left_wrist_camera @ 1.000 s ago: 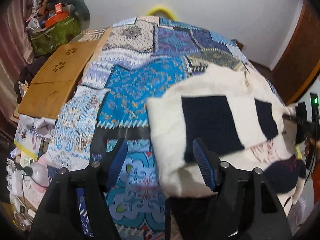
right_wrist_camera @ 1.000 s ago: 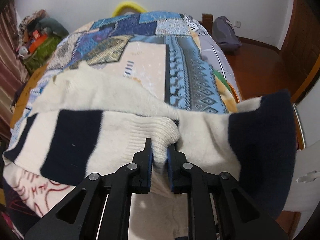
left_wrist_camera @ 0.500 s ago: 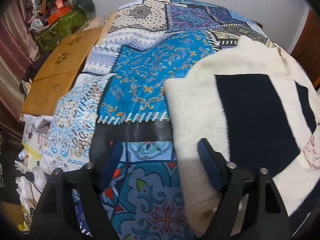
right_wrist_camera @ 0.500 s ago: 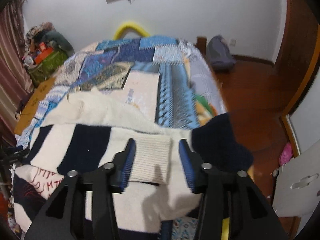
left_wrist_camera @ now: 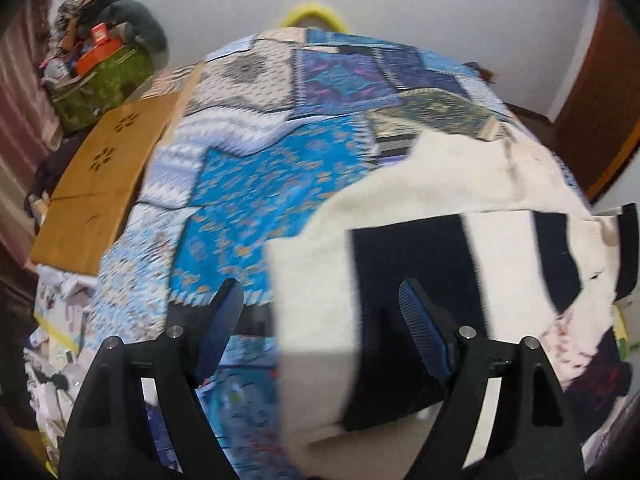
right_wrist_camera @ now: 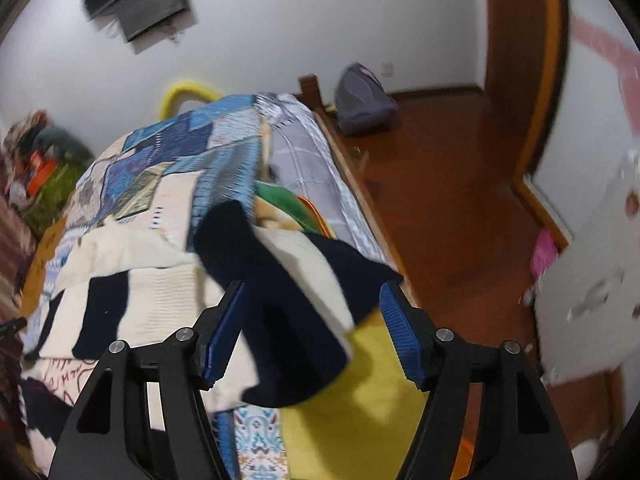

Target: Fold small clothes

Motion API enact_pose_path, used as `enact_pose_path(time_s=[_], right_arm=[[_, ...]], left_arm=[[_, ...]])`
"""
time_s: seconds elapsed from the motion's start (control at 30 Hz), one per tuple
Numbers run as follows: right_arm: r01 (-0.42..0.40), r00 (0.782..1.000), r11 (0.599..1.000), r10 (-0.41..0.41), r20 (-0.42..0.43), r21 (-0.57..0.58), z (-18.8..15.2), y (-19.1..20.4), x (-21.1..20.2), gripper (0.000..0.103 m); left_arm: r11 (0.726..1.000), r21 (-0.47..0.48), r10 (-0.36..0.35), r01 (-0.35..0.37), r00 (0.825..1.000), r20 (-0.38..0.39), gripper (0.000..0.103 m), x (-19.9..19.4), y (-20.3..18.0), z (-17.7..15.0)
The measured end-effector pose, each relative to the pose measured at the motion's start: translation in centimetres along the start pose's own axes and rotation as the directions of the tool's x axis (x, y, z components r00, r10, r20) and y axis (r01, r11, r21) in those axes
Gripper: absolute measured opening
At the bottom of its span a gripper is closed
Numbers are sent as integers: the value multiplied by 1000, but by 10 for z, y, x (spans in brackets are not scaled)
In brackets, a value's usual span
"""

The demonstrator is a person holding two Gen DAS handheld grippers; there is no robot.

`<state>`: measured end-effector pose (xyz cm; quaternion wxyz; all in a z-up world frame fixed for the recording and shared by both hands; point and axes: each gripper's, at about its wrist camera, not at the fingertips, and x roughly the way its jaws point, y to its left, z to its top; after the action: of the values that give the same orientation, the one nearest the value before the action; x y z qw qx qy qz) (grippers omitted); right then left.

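On the quilted bed [left_wrist_camera: 256,184], the soft, limp sweater [left_wrist_camera: 400,208] suits edge grasps; both hand-held grippers, left [left_wrist_camera: 320,312] and right [right_wrist_camera: 310,316], are spread, holding nothing.

patchwork quilt [left_wrist_camera: 256,184], cardboard [left_wrist_camera: 100,176] beside; backpack [right_wrist_camera: 362,100] on floor.

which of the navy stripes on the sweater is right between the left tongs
The wide navy stripe nearest the sweater's left edge; it runs down between the open left tongs. The narrower navy stripe lies off to the right, outside them.
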<state>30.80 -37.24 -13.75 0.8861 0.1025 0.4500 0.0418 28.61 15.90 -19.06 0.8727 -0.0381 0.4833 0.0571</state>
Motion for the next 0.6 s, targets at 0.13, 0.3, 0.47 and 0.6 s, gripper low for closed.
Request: enact_pose_path(time_s=[0.13,0.3,0.47,0.6], right_arm=[[-33,997,995,39,-68,98,-10,-21,30,64],[-65,992,978,84,-90,200,-13,-34,59,64],[-126,981,967,155,-119,222,-16,-28,79,64],[-112,987,970,134,-93,218,-9,-36,71,64]], left_arm=[[999,45,-13,14,1000,-11,80,10,-30,6],[996,87,-13,17,999,-49,80,31,-60,2],[994,111,2,7,997,-75,80,48,-70,-5],[995,97,-13,21,997,-81,81,50,-67,-6]])
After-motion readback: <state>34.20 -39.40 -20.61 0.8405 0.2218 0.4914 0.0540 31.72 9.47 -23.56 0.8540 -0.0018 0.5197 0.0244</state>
